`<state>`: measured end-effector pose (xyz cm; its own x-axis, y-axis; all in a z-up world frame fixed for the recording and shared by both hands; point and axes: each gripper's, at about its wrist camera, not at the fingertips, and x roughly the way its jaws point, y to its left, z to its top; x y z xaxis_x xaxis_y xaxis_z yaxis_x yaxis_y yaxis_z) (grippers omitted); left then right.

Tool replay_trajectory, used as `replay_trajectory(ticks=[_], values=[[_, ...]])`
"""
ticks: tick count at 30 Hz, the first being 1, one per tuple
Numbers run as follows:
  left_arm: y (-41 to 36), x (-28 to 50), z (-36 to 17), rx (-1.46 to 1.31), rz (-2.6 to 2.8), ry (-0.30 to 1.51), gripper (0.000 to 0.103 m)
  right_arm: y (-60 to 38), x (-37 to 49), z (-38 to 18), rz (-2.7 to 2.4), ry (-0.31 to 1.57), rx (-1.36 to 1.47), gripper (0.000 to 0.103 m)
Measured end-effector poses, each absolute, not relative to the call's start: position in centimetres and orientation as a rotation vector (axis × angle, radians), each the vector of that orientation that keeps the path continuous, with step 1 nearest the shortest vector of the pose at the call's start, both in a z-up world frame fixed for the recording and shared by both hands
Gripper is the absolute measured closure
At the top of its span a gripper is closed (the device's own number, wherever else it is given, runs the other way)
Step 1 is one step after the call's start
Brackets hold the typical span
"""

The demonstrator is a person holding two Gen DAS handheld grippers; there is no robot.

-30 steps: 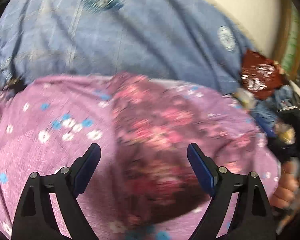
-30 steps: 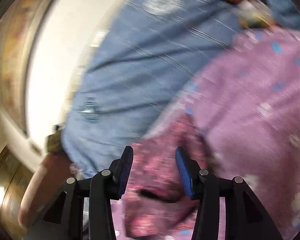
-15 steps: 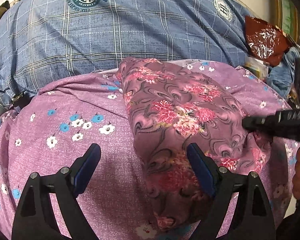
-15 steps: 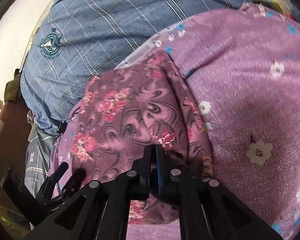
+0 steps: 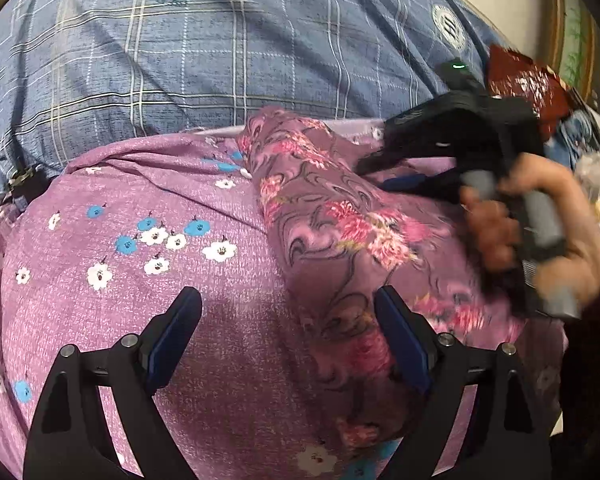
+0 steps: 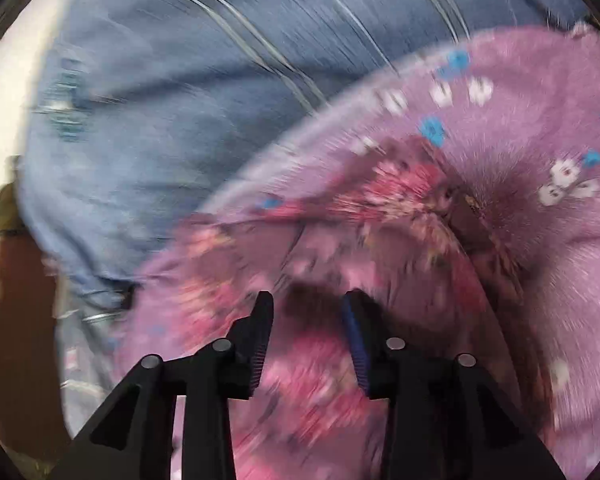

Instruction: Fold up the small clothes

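I am holding my left hand-held gripper (image 5: pixel 288 336) low over the near part of the scene with its blue pads spread well apart and clamped on nothing; its right pad is hovering just at the near edge of the small floral garment (image 5: pixel 332 216). That garment, a dusty-pink piece with a rose print, is lying in a narrow bunched strip running from far to near on top of a larger lilac cloth with white and blue flowers (image 5: pixel 140 280), which is itself spread over a blue plaid bedcover (image 5: pixel 180 60). My right hand (image 5: pixel 540 232) is bringing the right hand-held gripper (image 6: pixel 306 320) in over the right side of the garment; in its own blurred view the pads are standing apart with rose-print fabric under and between them, and I cannot tell whether they are touching it. I am judging this as the regrasp between folds: the piece looks doubled lengthwise but is lumpy, not flat. The next move is calling for both pads to close on one end of the strip, catching every layer at once, then carrying that end over toward the other without dragging the lilac cloth underneath along with it.
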<state>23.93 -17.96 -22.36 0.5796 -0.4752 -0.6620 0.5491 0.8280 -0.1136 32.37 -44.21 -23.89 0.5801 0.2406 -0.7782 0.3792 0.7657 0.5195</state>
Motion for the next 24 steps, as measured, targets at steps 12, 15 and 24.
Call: replay_trajectory(ticks=[12, 15, 24], values=[[-17.1, 24.2, -23.2, 0.066, -0.616, 0.794, 0.011, -38.8, 36.3, -21.2, 0.217, 0.923, 0.678, 0.065], [-17.0, 24.5, -24.2, 0.057, -0.602, 0.818, 0.000, -38.8, 38.1, -25.8, 0.181, 1.021, 0.719, 0.065], [-17.5, 24.7, -24.3, 0.068, -0.589, 0.881, 0.000, -43.3, 29.2, -17.9, 0.148, 0.819, 0.737, 0.062]])
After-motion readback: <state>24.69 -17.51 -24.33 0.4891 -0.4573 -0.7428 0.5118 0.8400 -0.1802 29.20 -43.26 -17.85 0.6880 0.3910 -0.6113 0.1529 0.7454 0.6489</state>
